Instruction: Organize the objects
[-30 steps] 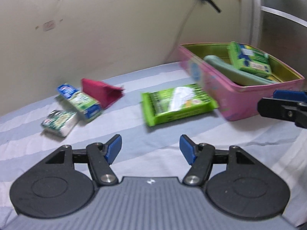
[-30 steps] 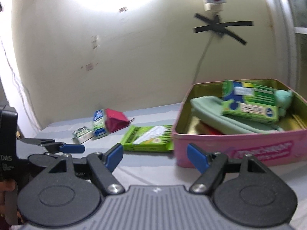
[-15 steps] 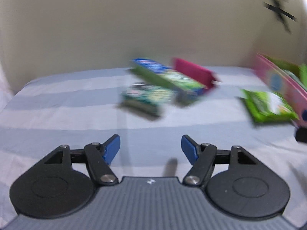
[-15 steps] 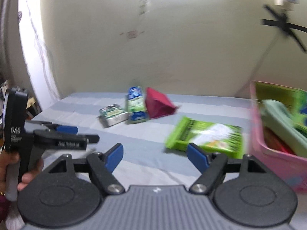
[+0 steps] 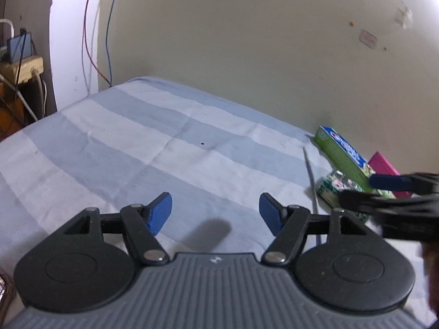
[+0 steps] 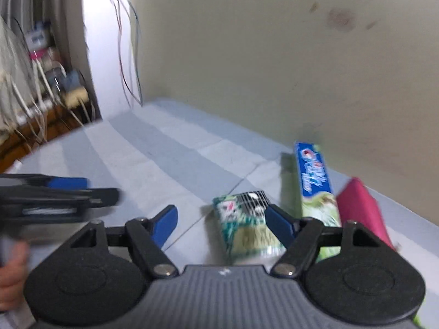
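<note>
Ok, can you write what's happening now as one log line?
left tongs: open, empty, over striped sheet | right tongs: open, empty, near small green foil packet | blue-green toothpaste box: beside packet

Each tool, the left tool [image 5: 215, 212] and the right tool [image 6: 221, 224], has a grey ribbed body with a small white mark at its front edge, flanked by two round black discs. Black linkage arms with silver pivot screws carry blue finger pads [image 5: 159, 213]. A blurred patch of bare skin, the person's left hand [image 6: 11, 282], shows at the right view's edge.
</note>
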Demonstrator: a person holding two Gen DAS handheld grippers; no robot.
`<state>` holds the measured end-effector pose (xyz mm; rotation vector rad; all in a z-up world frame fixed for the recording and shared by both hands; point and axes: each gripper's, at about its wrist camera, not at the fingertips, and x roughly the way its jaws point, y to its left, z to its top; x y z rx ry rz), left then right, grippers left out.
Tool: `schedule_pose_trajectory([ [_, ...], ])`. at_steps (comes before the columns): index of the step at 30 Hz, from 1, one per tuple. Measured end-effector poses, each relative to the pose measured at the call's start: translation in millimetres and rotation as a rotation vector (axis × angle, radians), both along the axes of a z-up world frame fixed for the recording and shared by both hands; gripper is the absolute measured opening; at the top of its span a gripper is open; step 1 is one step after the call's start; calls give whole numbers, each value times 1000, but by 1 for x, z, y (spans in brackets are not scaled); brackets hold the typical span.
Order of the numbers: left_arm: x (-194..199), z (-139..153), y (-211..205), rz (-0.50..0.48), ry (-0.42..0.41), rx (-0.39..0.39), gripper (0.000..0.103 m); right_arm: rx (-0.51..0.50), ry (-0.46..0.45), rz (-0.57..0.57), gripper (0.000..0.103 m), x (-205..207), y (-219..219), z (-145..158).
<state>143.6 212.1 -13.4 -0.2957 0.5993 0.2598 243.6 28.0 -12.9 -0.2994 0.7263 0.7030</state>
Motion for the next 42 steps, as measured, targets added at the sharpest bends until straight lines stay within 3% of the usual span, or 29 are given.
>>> schedule_pose_trajectory([
  [2,-1,0,4,2,-1,-13,72,-81,-18,-36,68,10,8,-13],
  [3,-1,0,5,-2,-1,-21,72,-56,1,-34,64,11,4,-14],
  [4,-2,1,5,-15,-5,-33,72,12,72,-16,36,10,-4,-13],
  [5,2,-1,4,-38,-11,-51,72,55,112,-2,26,4,-12,-13],
  [7,-1,1,-1,-105,-32,-85,72,18,55,27,22,-28,-25,-12],
  [13,-15,7,-44,-422,-95,-165,72,163,159,37,22,-126,-124,-15],
  [18,-27,9,-124,-732,-64,-166,72,225,148,-122,24,-175,-203,-15],
  [19,-30,10,-139,-774,-62,-145,73,235,137,-159,28,-182,-217,-14],
  [22,-35,8,-182,-871,-39,-115,76,215,43,-287,53,-207,-246,-13],
  [26,-41,-3,-217,-899,20,-70,76,227,-7,-392,57,-226,-287,-9],
  [31,-43,4,-221,-884,48,-91,74,249,4,-356,63,-228,-295,-9],
  [33,-44,3,-222,-865,83,-84,68,248,17,-329,63,-222,-282,-12],
  [34,-44,0,-223,-861,108,-82,58,248,25,-310,63,-218,-276,-12],
  [36,-43,-7,-224,-853,136,-117,53,231,33,-275,58,-206,-258,-14],
  [38,-42,-5,-226,-836,153,-136,51,204,-9,-291,47,-206,-247,-13],
  [42,-38,26,-250,-854,96,-113,51,279,-131,-346,47,-213,-274,8],
])
